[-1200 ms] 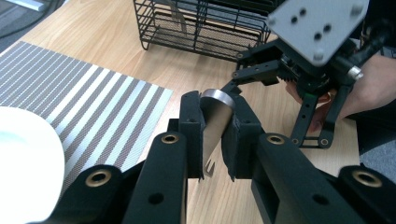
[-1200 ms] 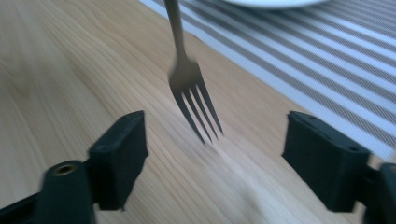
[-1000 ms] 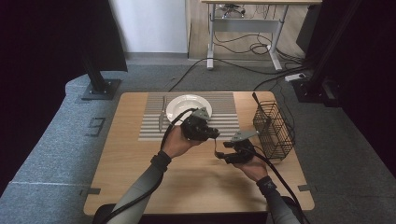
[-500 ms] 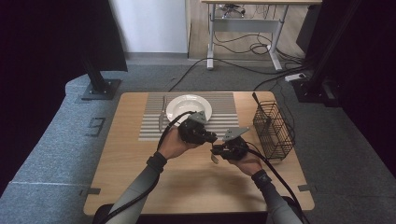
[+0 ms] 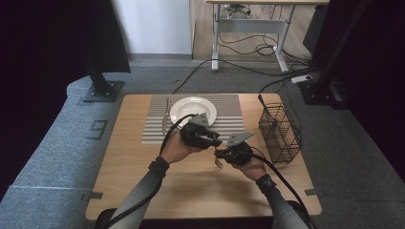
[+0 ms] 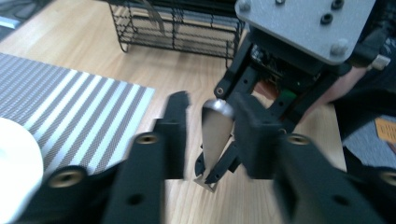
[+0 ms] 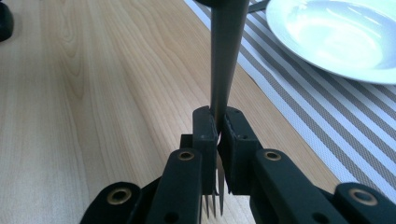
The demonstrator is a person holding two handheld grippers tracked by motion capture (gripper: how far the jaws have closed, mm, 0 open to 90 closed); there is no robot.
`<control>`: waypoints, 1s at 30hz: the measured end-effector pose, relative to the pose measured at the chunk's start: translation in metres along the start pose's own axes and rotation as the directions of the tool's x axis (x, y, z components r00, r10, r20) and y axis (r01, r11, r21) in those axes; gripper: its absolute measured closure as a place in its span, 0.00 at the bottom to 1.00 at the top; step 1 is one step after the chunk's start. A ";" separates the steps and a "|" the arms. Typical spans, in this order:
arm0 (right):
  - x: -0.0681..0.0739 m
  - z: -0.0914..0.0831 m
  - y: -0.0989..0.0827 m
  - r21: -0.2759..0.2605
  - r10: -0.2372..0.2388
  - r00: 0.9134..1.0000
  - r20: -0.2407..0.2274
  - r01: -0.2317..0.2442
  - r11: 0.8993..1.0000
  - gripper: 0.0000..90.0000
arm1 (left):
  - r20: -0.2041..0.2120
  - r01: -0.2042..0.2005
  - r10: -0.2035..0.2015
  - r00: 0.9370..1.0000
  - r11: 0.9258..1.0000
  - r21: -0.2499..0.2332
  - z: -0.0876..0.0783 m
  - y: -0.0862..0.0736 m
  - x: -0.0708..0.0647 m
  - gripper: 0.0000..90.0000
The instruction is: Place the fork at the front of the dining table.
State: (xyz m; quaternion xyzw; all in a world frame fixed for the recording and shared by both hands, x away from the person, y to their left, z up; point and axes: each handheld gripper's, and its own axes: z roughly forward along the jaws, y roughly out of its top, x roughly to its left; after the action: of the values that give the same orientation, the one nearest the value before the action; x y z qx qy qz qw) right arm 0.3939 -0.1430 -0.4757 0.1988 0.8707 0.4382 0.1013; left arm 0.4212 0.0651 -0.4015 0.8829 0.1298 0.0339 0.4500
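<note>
We have a fork (image 7: 223,84) pinched in our right tongs (image 7: 218,130), gripped low on its neck just above the tines, which poke out beneath the jaws in the right gripper view. The handle runs straight away from those tongs toward our left tongs (image 6: 210,116), and that line is what the next move seems to turn on: the fork's long axis points from one hand to the other, above the bare wood of the surface (image 5: 143,191) near its middle. In the left gripper view the rounded handle end stands between our left jaws, which are apart with a gap on either side of the metal, so they are not yet gripping it. The left hand is plainly the nearer one to the free end, and it looks like a handover that needs only a closing squeeze. From the high view the two tongs meet just in front of the white plate (image 5: 193,109) on the striped placemat (image 5: 153,129), with the wire basket (image 5: 279,136) off to our right and another utensil (image 5: 165,119) lying on the mat left of the plate. The fork is hard to make out from above, motion blur softens our left jaws, and we cannot tell what the dark handle in the basket belongs to.
</note>
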 end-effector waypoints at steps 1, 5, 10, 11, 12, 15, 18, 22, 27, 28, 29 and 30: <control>0.000 0.000 0.000 0.002 0.007 1.000 0.004 -0.007 1.000 0.94 | -0.009 0.007 -0.007 1.000 1.000 -0.010 0.000 -0.002 0.000 0.59; -0.002 -0.002 -0.001 0.000 0.019 1.000 0.018 -0.019 1.000 0.94 | -0.051 0.030 -0.032 0.998 0.999 -0.029 -0.002 -0.012 -0.003 0.40; -0.002 -0.003 -0.001 0.002 0.025 0.999 0.025 -0.025 1.000 0.94 | -0.144 0.021 -0.023 0.989 1.000 -0.018 -0.007 -0.025 -0.008 0.22; -0.002 -0.004 -0.001 0.007 0.025 0.999 0.029 -0.025 1.000 0.94 | -0.152 0.024 -0.027 0.988 1.000 -0.019 -0.009 -0.028 -0.009 0.20; -0.003 -0.004 -0.001 0.008 0.024 0.999 0.033 -0.025 1.000 0.94 | -0.159 0.029 -0.032 0.987 0.999 -0.021 -0.011 -0.031 -0.009 0.18; -0.004 -0.005 -0.001 0.009 0.025 0.999 0.043 -0.026 1.000 0.94 | -0.168 0.041 -0.046 0.985 0.999 -0.029 -0.015 -0.037 -0.011 0.15; -0.007 -0.009 -0.001 0.011 0.034 0.997 0.067 -0.035 0.999 0.94 | -0.191 0.064 -0.071 0.979 0.997 -0.041 -0.018 -0.054 -0.017 0.12; -0.011 -0.014 0.000 0.015 0.048 0.994 0.094 -0.050 0.999 0.94 | -0.229 0.090 -0.096 0.969 0.995 -0.038 -0.016 -0.074 -0.023 0.03; -0.018 -0.020 0.001 0.014 0.074 0.989 0.128 -0.076 0.997 0.93 | -0.263 0.140 -0.149 0.953 0.989 -0.053 -0.014 -0.102 -0.030 0.00; -0.019 -0.021 0.001 0.013 0.078 0.988 0.137 -0.080 0.997 0.93 | -0.266 0.151 -0.160 0.950 0.987 -0.054 -0.013 -0.108 -0.031 0.00; -0.021 -0.022 0.001 0.010 0.082 0.986 0.143 -0.084 0.996 0.93 | -0.273 0.161 -0.170 0.947 0.985 -0.053 -0.012 -0.114 -0.032 0.00; -0.023 -0.024 0.001 0.009 0.087 0.985 0.149 -0.090 0.996 0.93 | -0.273 0.161 -0.170 0.947 0.985 -0.053 -0.012 -0.114 -0.032 0.00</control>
State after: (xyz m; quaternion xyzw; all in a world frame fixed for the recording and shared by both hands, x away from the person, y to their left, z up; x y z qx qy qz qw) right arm 0.4063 -0.1693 -0.4606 0.2703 0.8544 0.4194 0.1450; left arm 0.3655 0.1308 -0.4841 0.8486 0.2643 0.1209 0.4421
